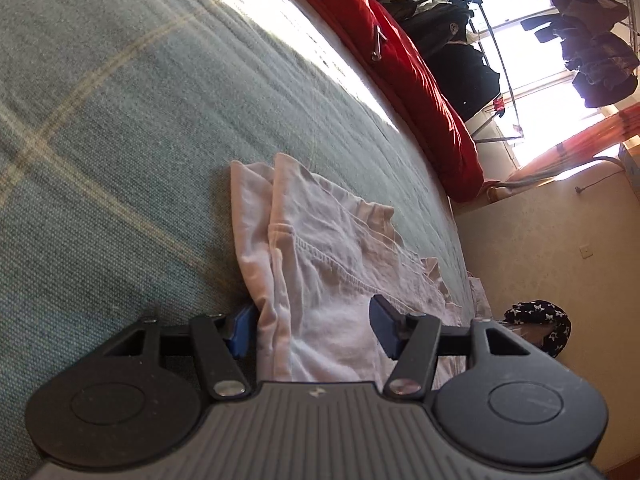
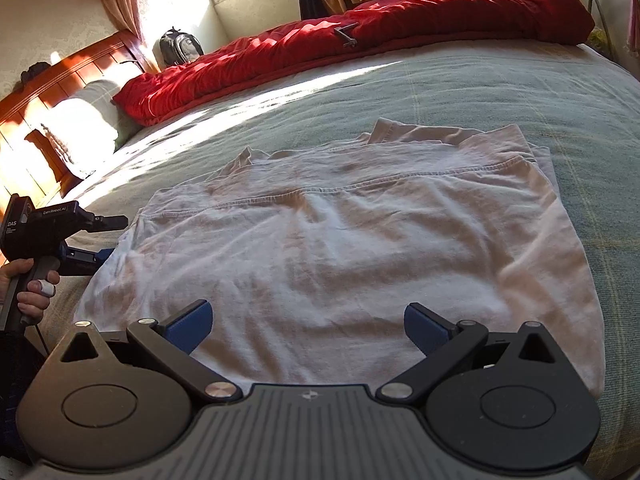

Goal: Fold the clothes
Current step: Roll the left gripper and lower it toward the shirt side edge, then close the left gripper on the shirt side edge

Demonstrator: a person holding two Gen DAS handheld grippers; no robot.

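Observation:
A pale pink T-shirt (image 2: 340,240) lies spread flat on the green checked bed cover (image 2: 520,92), its far part folded over along a stitched hem. My right gripper (image 2: 308,324) hovers open over the shirt's near edge, blue pads wide apart and nothing pinched. A hand (image 2: 32,288) holds my left gripper (image 2: 114,240) at the shirt's left edge, one finger above the cloth and one below. In the left wrist view the left gripper (image 1: 312,330) stands partly open, straddling the shirt (image 1: 320,248) with folded cloth between its pads, not squeezed.
A red duvet (image 2: 360,44) lies bunched along the far side of the bed. A pillow (image 2: 80,120) and wooden headboard (image 2: 60,80) are at the left. A dark star-patterned cloth (image 1: 540,320) lies beyond the bed edge, with a clothes rack (image 1: 592,40) by the window.

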